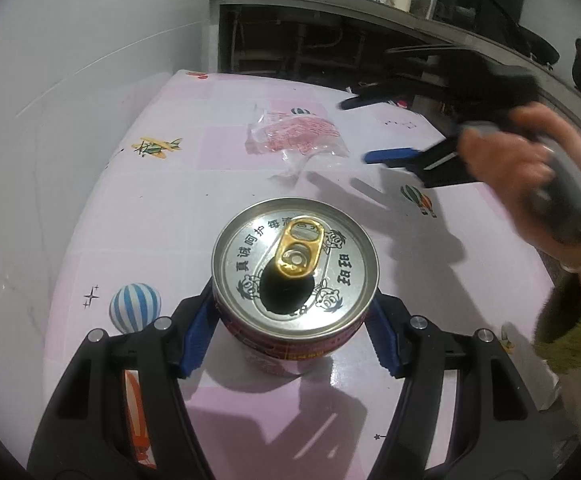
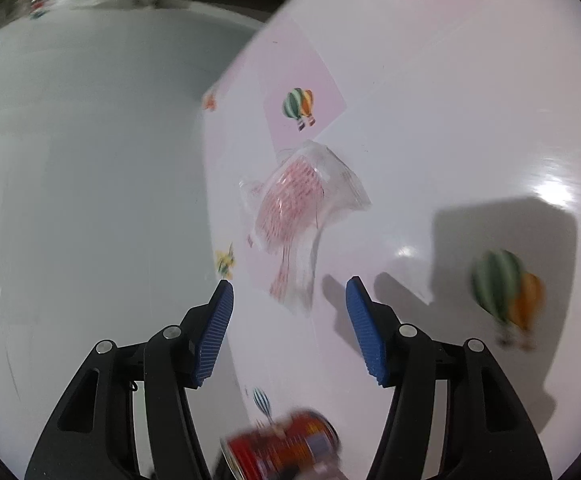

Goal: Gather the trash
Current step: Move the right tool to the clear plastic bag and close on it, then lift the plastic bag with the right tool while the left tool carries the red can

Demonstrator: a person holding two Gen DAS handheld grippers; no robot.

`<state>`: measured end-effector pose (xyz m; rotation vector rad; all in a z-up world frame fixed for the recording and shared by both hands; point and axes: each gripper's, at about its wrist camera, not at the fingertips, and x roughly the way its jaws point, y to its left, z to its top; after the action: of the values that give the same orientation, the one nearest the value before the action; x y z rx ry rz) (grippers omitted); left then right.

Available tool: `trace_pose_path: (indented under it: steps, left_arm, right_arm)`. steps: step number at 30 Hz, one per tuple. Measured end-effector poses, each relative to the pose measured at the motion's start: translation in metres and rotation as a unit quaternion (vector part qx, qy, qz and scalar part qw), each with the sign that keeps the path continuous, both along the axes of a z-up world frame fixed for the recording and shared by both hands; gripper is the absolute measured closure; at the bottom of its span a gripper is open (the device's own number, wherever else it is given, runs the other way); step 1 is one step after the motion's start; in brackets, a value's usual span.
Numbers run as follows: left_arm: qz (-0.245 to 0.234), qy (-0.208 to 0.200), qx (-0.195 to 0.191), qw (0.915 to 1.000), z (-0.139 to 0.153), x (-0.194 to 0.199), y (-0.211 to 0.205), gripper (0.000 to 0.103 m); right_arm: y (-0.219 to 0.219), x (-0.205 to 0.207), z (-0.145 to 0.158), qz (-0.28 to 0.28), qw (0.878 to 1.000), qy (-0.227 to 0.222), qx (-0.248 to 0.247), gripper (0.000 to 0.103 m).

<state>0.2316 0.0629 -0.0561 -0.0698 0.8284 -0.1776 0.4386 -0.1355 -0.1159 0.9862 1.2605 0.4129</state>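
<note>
Left wrist view: the left tool (image 1: 294, 332) clamps an upright red drink can with a silver lid (image 1: 295, 268) on the pink balloon-print bench (image 1: 218, 184). Farther off, a crumpled clear plastic wrapper with red print (image 1: 294, 136) lies between the blue pads of the right tool (image 2: 290, 320), its jaws wide apart, nothing gripped.

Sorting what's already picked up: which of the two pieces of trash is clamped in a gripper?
The red can, between the left gripper pads. The crumpled plastic wrapper lies loose ahead of the open right gripper.
</note>
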Motion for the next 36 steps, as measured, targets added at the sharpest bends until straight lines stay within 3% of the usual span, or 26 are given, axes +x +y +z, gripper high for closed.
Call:
trace_pose_path:
  steps: [8, 11, 14, 16, 19, 28, 36]
  left_arm:
    - [-0.003, -0.003, -0.01, 0.9999, 0.0, 0.0, 0.001, 0.04]
    - [-0.002, -0.003, -0.01, 0.9999, -0.001, 0.0, 0.001, 0.04]
    - [-0.002, -0.003, -0.011, 0.9999, -0.001, 0.0, 0.0, 0.04]
    - [0.0, -0.004, -0.012, 0.9999, -0.001, 0.001, 0.0, 0.04]
    - [0.004, -0.004, -0.014, 0.9999, 0.0, 0.0, 0.0, 0.04]
    - [-0.005, -0.009, -0.02, 0.9997, 0.003, 0.001, -0.006, 0.04]
    - [-0.033, -0.023, -0.029, 0.9988, 0.016, -0.004, -0.027, 0.04]
  right_arm:
    - [0.026, 0.03, -0.015, -0.033, 0.999, 0.027, -0.03, 0.046]
    - [0.023, 0.035, -0.017, -0.052, 0.998, 0.024, -0.024, 0.052]
    - [0.019, 0.035, -0.019, -0.06, 0.997, 0.027, -0.027, 0.066]
    - [0.017, 0.034, -0.022, -0.062, 0.997, 0.03, -0.021, 0.086]
    - [0.011, 0.029, -0.024, -0.063, 0.998, 0.027, -0.012, 0.098]
    - [-0.029, -0.016, -0.001, -0.062, 0.998, -0.024, -0.014, 0.1]
    - [-0.095, -0.1, 0.044, -0.101, 0.987, -0.101, -0.073, 0.101]
